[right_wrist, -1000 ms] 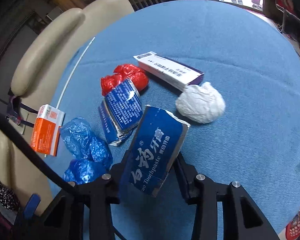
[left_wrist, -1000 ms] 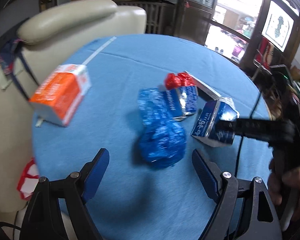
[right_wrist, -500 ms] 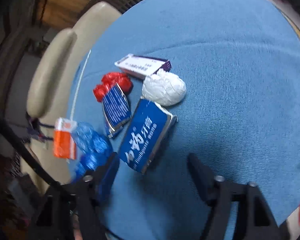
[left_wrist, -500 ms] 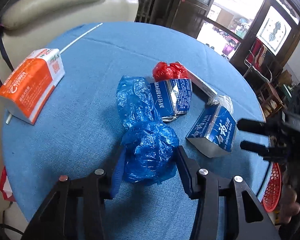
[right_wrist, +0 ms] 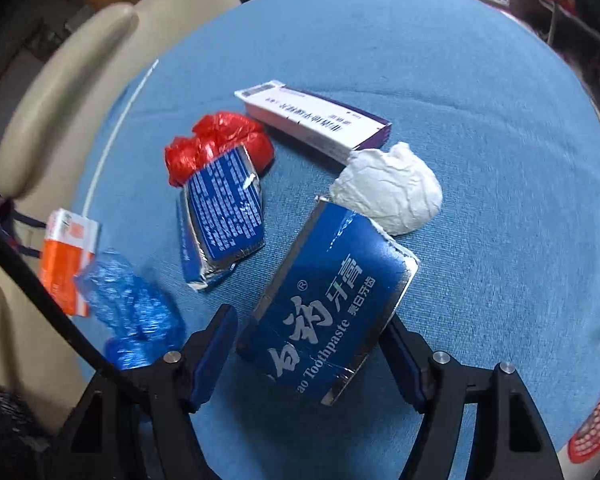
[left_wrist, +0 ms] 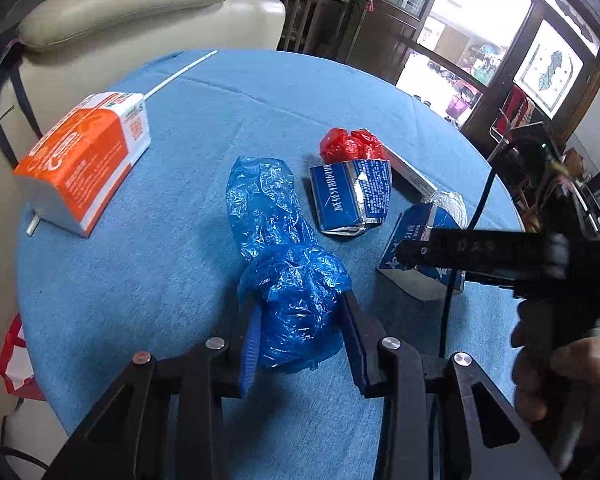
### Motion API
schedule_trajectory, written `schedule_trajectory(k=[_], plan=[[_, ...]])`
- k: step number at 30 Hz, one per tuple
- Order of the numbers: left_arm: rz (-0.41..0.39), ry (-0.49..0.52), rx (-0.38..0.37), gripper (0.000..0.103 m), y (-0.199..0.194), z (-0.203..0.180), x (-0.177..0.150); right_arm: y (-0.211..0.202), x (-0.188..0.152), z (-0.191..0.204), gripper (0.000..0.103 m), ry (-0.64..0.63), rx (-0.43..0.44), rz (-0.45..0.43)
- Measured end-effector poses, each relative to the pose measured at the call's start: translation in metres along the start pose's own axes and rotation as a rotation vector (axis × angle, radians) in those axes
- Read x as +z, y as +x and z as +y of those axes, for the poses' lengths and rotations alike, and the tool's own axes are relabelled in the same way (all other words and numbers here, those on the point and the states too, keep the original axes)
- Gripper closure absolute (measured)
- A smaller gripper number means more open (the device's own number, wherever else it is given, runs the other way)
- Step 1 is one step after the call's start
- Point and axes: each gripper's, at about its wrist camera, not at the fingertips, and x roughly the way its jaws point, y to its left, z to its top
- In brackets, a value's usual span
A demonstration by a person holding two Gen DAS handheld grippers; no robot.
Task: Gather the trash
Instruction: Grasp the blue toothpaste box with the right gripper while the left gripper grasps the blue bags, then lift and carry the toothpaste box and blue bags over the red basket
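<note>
The left gripper's fingers [left_wrist: 350, 322] are being pressed onto the blue plastic bag [left_wrist: 297, 312] on the counter [left_wrist: 187, 200]; the right gripper's fingers [right_wrist: 213, 344] are being held spread around the toothpaste box [right_wrist: 328, 300]. The slack film risks being torn free or slipping out.

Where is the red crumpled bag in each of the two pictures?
Left wrist view: the red crumpled bag sits above centre, just behind the flattened blue carton.
Right wrist view: the red crumpled bag lies left of centre, again touching the flattened blue carton's far end.
Shared landmark: the long white and purple box, which lies beside the bag in both views.
</note>
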Motion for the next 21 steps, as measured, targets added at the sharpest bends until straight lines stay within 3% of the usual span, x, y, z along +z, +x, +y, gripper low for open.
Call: schedule_trajectory(k=[4,9,21], plan=[[-0.001,-0.009,-0.002,0.064,-0.009,0.002,-0.005,-0.003,-0.006,0.008,0.035,-0.093,-0.014,-0.045],[-0.021,0.009,-0.007,0.064,-0.024,-0.007,-0.011,-0.01,-0.019,0.0,0.036,-0.128,0.044,-0.039],[-0.067,0.117,0.005,0.064,-0.05,-0.055,-0.028,-0.072,-0.066,-0.075,0.036,-0.056,0.203,-0.102]])
